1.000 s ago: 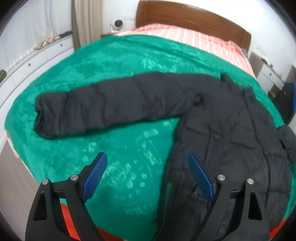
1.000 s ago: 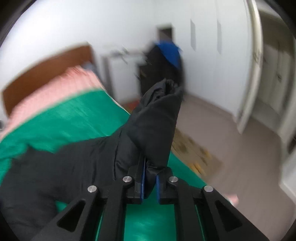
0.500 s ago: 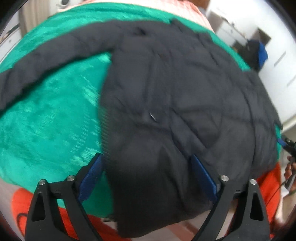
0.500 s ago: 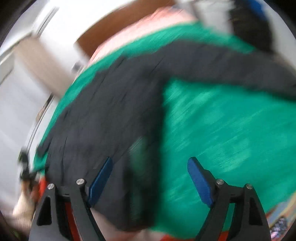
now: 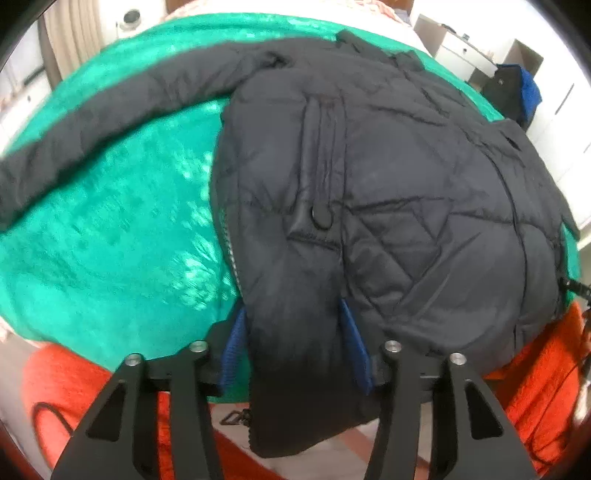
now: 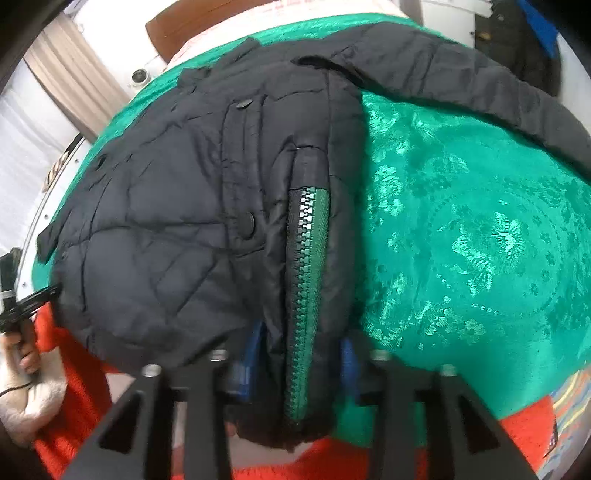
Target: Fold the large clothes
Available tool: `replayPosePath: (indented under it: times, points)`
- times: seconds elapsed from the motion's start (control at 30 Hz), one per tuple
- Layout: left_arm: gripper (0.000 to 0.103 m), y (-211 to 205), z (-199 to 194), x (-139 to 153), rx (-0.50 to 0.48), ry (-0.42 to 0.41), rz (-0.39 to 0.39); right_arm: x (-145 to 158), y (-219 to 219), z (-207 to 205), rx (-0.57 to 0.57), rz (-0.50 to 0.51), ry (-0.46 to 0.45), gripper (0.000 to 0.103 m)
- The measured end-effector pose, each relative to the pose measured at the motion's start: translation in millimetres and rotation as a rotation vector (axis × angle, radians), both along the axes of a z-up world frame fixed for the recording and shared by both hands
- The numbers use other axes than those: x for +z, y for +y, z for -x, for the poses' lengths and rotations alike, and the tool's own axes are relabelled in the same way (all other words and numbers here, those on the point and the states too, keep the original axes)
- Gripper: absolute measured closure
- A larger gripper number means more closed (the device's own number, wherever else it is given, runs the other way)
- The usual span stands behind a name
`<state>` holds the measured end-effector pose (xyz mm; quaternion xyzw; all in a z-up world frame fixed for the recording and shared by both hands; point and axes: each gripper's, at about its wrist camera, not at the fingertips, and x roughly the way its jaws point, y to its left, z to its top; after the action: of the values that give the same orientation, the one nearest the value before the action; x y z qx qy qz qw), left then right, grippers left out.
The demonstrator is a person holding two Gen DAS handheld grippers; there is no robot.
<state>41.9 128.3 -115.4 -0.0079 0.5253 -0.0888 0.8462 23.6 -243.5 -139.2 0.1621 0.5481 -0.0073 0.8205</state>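
A black quilted puffer jacket (image 5: 388, 177) lies spread on a green blanket (image 5: 110, 229), its bottom hem hanging over the near bed edge. One sleeve (image 5: 110, 107) stretches out to the left. My left gripper (image 5: 295, 343) has its blue pads on either side of the hem's left corner, jaws partly closed around the fabric. In the right wrist view the jacket (image 6: 166, 206) shows a green zipper (image 6: 306, 288). My right gripper (image 6: 299, 354) straddles the zipper edge of the hem, pads on either side. The other sleeve (image 6: 480, 85) runs off to the right.
An orange cover (image 5: 74, 387) hangs below the green blanket (image 6: 480, 240) at the bed edge. White drawers (image 5: 454, 51) and dark hanging clothes (image 5: 513, 88) stand beyond the bed. A wooden headboard (image 6: 192, 22) and curtain (image 6: 74, 77) are at the far end.
The right gripper let go of the raised sleeve, which now lies on the bed. Both grippers swung down to the jacket's bottom hem and their jaws narrowed around it.
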Motion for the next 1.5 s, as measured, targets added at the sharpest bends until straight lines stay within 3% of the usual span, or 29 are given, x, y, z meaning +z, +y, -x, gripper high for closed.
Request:
replayPosePath:
  times: [0.07,0.2,0.33,0.4,0.53,0.67,0.87,1.07,1.5]
  points:
    - [0.029,-1,4,18,0.002,-0.064,-0.029,4,-2,2,-0.03,-0.001,-0.023,0.042]
    - [0.002,4,9,61,0.061,-0.231,-0.036,26,-18,17,-0.106,0.052,-0.088,0.037]
    - [0.001,22,-1,87,0.158,-0.347,0.022,51,-27,38,-0.174,0.121,-0.169,0.022]
    - [0.001,25,-14,86,0.196,-0.341,0.05,59,-28,36,-0.202,0.143,-0.198,0.018]
    - [0.001,18,-47,65,0.236,-0.247,0.134,63,-13,23,-0.216,0.153,-0.227,0.018]
    - [0.001,3,-44,41,0.197,-0.258,0.043,61,10,21,-0.188,0.125,-0.303,0.018]
    - [0.001,-5,-20,16,0.165,-0.297,0.02,45,23,24,-0.202,0.117,-0.314,0.018]
    - [0.001,15,-13,26,0.247,-0.343,0.089,47,27,33,-0.224,0.154,-0.382,0.018]
    - [0.001,14,-14,23,0.278,-0.367,0.007,45,34,40,-0.227,0.198,-0.43,0.018]
